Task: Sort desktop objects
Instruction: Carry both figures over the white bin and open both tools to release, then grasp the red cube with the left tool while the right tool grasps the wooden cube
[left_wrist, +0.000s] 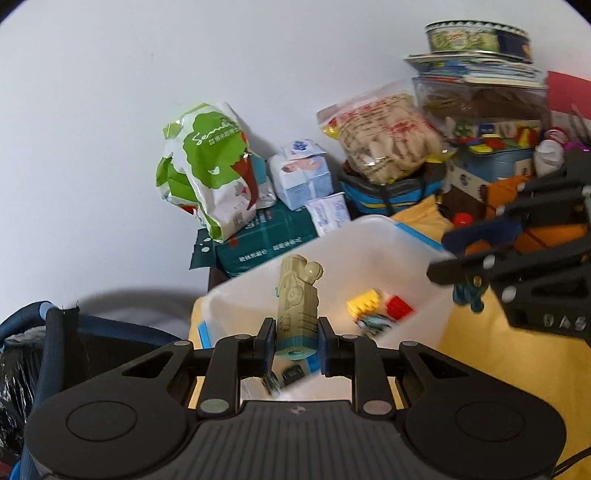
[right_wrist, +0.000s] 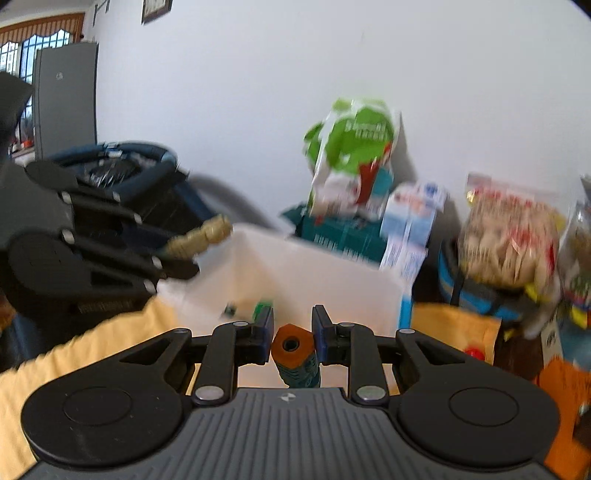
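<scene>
Evidently for sorting, left gripper (left_wrist: 297, 341) clamps an upright khaki toy figure (left_wrist: 298, 302) and right gripper (right_wrist: 293, 334) pinches an orange-and-teal toy (right_wrist: 294, 356), white bin (left_wrist: 373, 236) lying just ahead of both.

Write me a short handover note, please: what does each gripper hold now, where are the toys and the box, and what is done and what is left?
Left gripper: shut on the beige toy figure, held above the white bin.
Right gripper: shut on a teal toy with orange end, near the bin's rim.
Done: a yellow brick, a red brick and a few small pieces already lie in the bin.
Left: release both held toys into the bin, presumably. Whether more loose toys remain on the yellow cloth cannot be seen.
</scene>
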